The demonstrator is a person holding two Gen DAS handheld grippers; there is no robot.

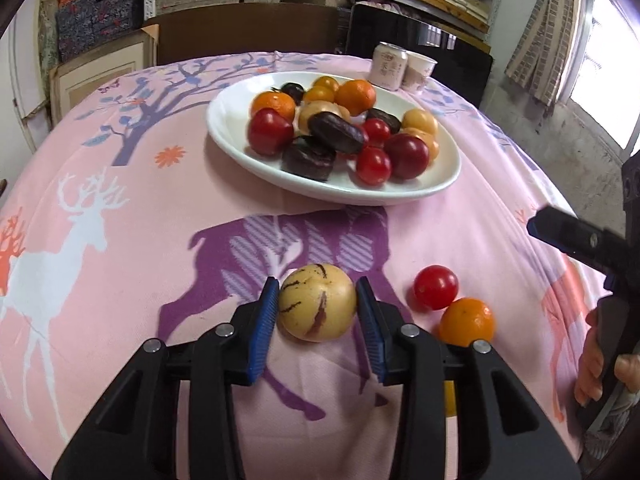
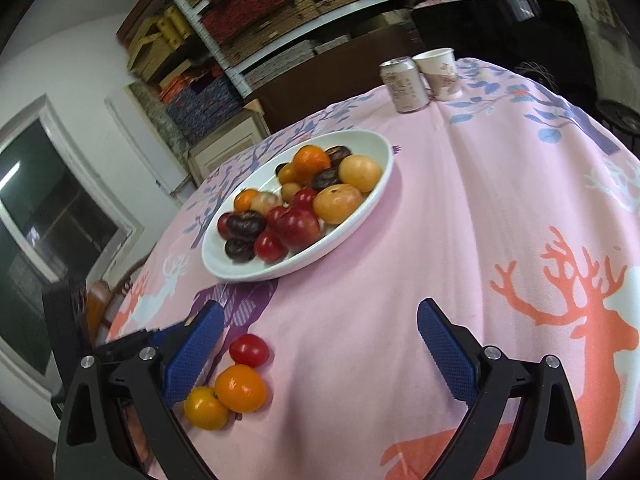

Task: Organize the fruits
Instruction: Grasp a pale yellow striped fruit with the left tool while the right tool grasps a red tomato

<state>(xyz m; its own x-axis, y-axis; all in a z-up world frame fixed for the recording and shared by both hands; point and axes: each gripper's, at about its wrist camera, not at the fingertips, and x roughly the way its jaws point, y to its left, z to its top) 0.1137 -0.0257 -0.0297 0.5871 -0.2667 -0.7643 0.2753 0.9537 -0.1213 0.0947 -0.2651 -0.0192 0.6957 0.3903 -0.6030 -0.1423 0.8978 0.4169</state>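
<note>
**A:** Pale yellow pepino melon [image 1: 317,302], purple streaks, sits on the pink deer-print tablecloth [image 1: 160,240] between the blue pads of your left gripper [image 1: 317,312]. Left pad looks in contact with its side; right pad has a thin gap. So not clamped. Call it released, jaws bracketing the fruit.

**B:** And my right gripper?

**A:** Right gripper [image 2: 320,344] is spread wide, nothing between the fingers, only bare cloth. In the left wrist view you see it at the far right edge with your hand [image 1: 592,364] on the handle.

**B:** Loose fruit?

**A:** Three pieces just off your right gripper's left finger: red cherry tomato [image 2: 249,350], orange tangerine [image 2: 241,388] touching it, yellow-orange tomato [image 2: 205,407] touching the tangerine. Left wrist view shows the first two just right of the melon, apart from it.

**B:** Rest of the table?

**A:** White oval plate [image 1: 232,128] farther back, piled with red, orange, yellow and dark purple fruit. Drink can [image 1: 387,66] and paper cup [image 1: 420,70] stand side by side behind it, near the far edge.
</note>
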